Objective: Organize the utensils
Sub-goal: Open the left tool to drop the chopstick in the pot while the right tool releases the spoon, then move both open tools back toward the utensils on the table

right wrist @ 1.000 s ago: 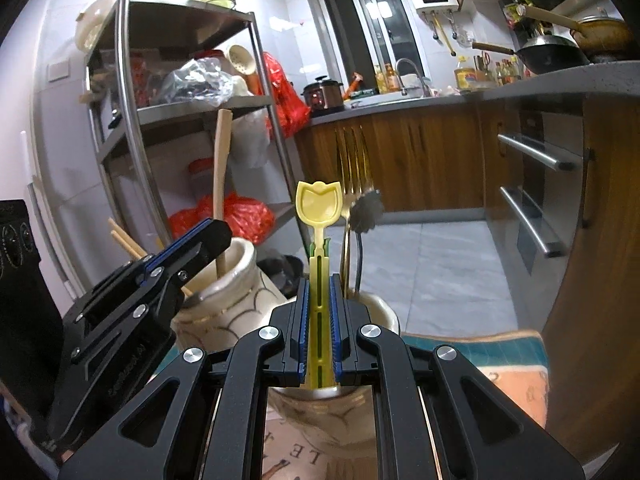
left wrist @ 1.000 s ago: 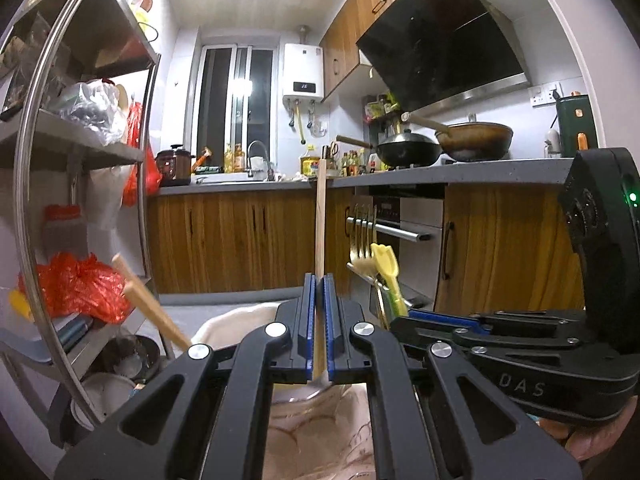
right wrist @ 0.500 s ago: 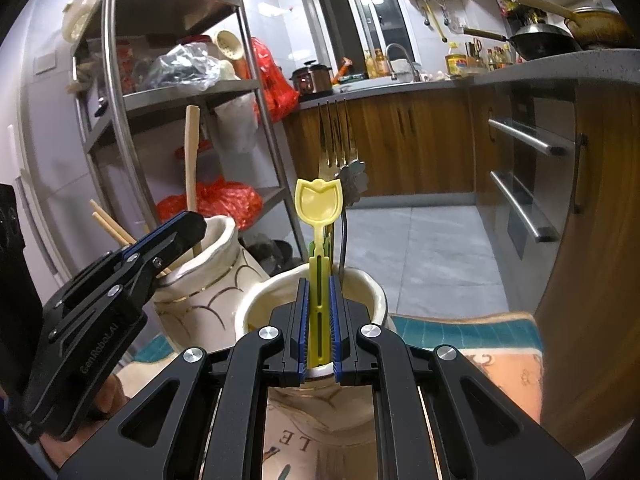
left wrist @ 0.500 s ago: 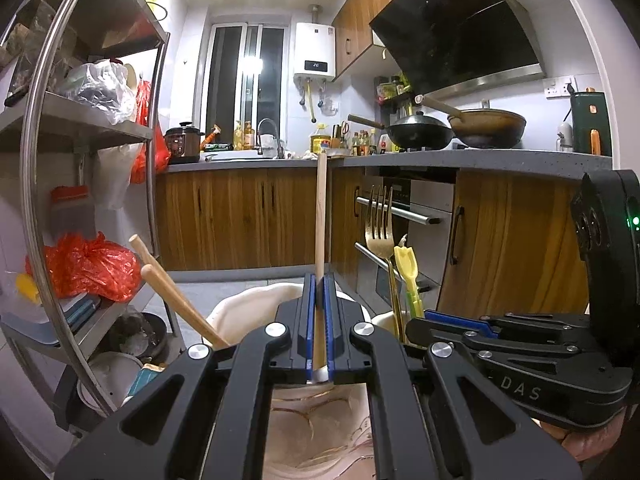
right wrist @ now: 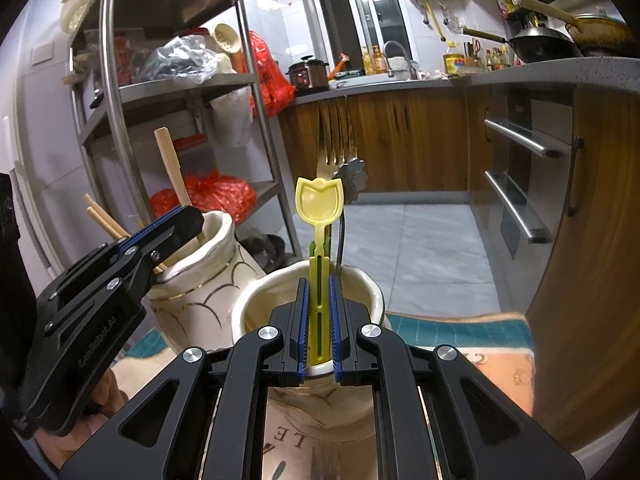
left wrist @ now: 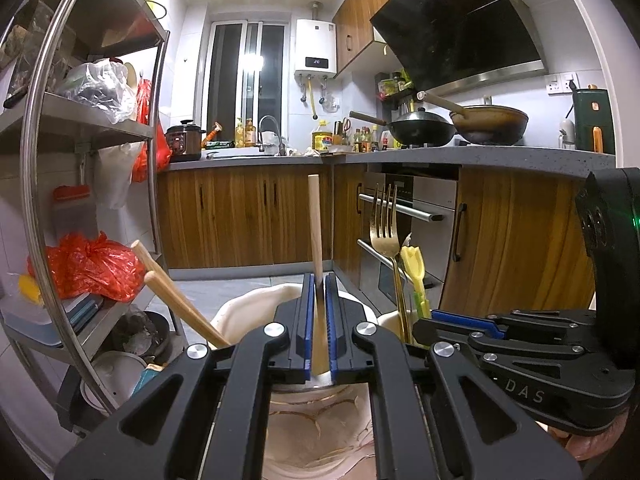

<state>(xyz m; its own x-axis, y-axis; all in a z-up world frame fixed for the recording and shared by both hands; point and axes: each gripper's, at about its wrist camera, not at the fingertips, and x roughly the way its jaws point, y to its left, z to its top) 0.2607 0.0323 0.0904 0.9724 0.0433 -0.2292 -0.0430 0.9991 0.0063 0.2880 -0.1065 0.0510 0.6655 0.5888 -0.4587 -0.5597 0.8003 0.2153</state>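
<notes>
Since a second ago the right gripper [right wrist: 319, 320] has begun opening around the upright yellow tulip-shaped plastic spoon [right wrist: 319, 208], sunk deeper into the cream ceramic jar [right wrist: 372, 296] beside a gold fork [right wrist: 335, 148]. At left, the left gripper [left wrist: 319, 328] clamps a vertical wooden utensil handle [left wrist: 315, 224] inside the wavy-rimmed vase [left wrist: 248, 304] holding wooden sticks [left wrist: 176, 300].
</notes>
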